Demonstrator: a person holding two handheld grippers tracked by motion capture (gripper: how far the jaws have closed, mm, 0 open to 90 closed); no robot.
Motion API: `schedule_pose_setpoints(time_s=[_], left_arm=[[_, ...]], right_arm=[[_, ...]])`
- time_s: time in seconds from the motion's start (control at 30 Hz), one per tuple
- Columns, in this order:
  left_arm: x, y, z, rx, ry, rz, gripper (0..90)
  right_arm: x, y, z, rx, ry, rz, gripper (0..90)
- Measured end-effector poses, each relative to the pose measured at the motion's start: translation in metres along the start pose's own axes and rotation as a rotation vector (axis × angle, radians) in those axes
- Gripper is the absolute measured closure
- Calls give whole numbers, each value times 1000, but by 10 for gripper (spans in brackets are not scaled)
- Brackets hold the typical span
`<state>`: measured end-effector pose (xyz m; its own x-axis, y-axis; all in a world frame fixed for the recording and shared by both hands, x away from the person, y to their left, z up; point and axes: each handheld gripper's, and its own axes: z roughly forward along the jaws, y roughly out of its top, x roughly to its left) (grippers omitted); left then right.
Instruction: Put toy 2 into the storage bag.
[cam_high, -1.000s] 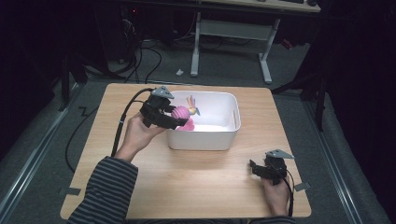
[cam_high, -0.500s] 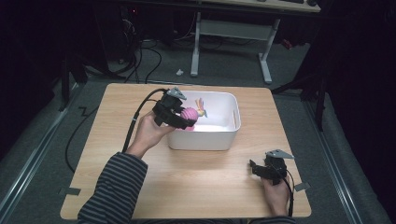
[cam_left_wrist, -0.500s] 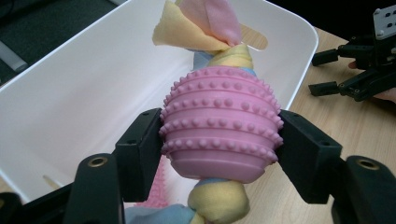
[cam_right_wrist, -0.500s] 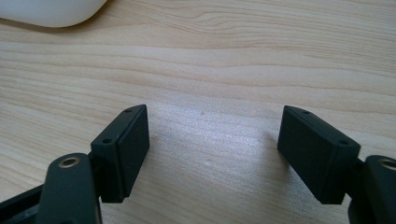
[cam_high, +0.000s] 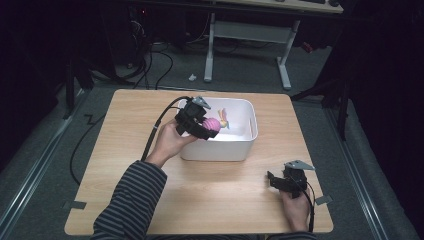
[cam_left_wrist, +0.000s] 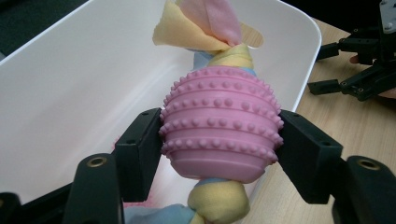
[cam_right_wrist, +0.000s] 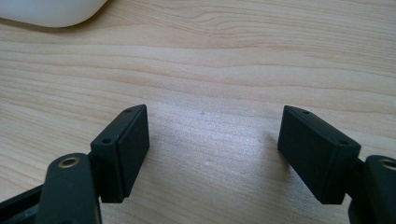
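My left gripper (cam_high: 205, 126) is shut on a pink studded rubber ball (cam_left_wrist: 220, 121) threaded on a knotted pastel rope, a dog toy (cam_high: 215, 122). It holds the toy above the left part of a white plastic bin (cam_high: 245, 142) in the middle of the wooden table. In the left gripper view both black jaws press the ball's sides, with the bin's wall (cam_left_wrist: 70, 84) behind it. My right gripper (cam_high: 274, 179) rests open near the table's front right corner. Its jaws stand wide apart over bare wood (cam_right_wrist: 210, 135).
The wooden table (cam_high: 130, 165) has free room left of and in front of the bin. A black cable (cam_high: 155, 125) trails from the left gripper across the table's left side. Beyond the far edge stand desk legs (cam_high: 210, 50) and floor cables.
My left gripper has carried the toy to the right, from the bin's left rim to over its inside. The right gripper has stayed put.
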<state>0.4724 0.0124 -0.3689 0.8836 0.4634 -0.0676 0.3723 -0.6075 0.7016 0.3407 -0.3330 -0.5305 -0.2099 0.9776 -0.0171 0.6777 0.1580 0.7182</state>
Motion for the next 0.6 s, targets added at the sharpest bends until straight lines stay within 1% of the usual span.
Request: schedule_pose_setpoints(time_s=[0.3, 0.6], left_arm=[[-1, 1, 9, 15, -14, 4, 350], [-2, 0, 13, 22, -22, 6, 349]], right_arm=[[0, 0, 0, 0, 0, 0, 251], [0, 0, 0, -1, 0, -2, 251]])
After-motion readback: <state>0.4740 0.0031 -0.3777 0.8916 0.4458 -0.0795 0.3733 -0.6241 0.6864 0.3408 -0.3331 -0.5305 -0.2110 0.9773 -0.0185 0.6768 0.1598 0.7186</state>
